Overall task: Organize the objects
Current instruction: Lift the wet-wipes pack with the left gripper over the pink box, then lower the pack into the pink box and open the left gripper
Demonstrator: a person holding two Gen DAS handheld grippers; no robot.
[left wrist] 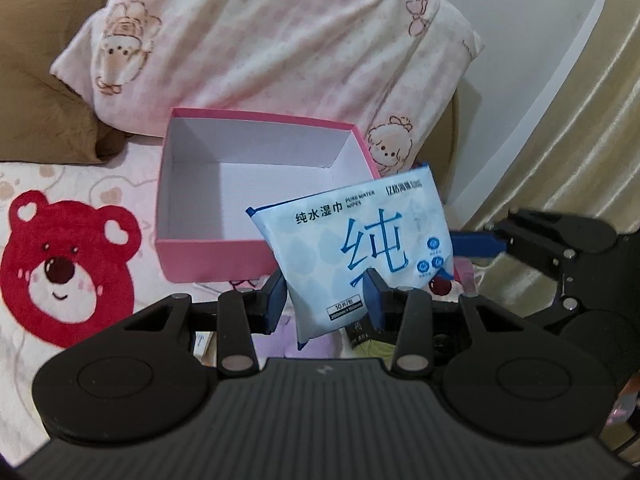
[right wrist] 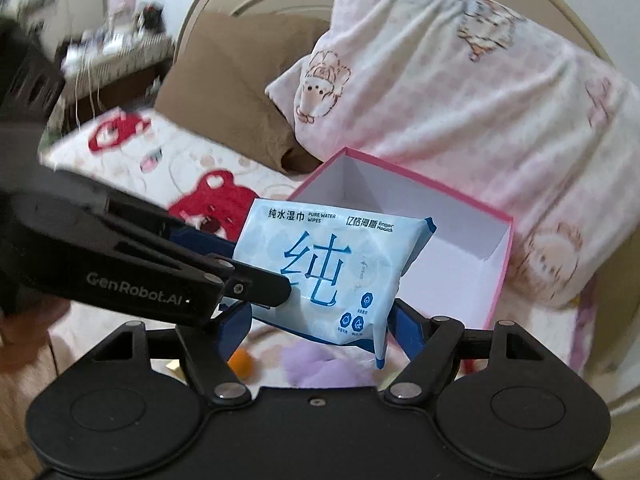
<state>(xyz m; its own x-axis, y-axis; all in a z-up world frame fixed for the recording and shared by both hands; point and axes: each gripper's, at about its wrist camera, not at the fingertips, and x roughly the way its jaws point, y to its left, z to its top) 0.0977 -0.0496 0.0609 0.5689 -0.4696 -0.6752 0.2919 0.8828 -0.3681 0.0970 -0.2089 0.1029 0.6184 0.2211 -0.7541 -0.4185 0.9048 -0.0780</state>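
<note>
Both of my grippers meet on one item: a flat light-blue plastic pack of pure water wipes [left wrist: 352,248], printed with a big blue Chinese character, held in the air above the bed. My left gripper [left wrist: 326,300] is clamped on the pack's lower end, one blue pad on each face. My right gripper [right wrist: 320,320] brackets the pack's bottom edge with its blue fingers [right wrist: 406,330], but I cannot tell whether they pinch it or only flank it. In the right wrist view my left gripper reaches in from 9 o'clock. An open pink cardboard box with a white inside [left wrist: 208,184] sits at 11 o'clock of the pack in the left view, partly behind it. A pink cartoon-print pillow [left wrist: 280,44] leans at 12 o'clock behind the box. A bed sheet with a red bear print [left wrist: 68,264] lies at 9 o'clock. A brown pillow [right wrist: 228,80] rests beside the pink one.
</note>
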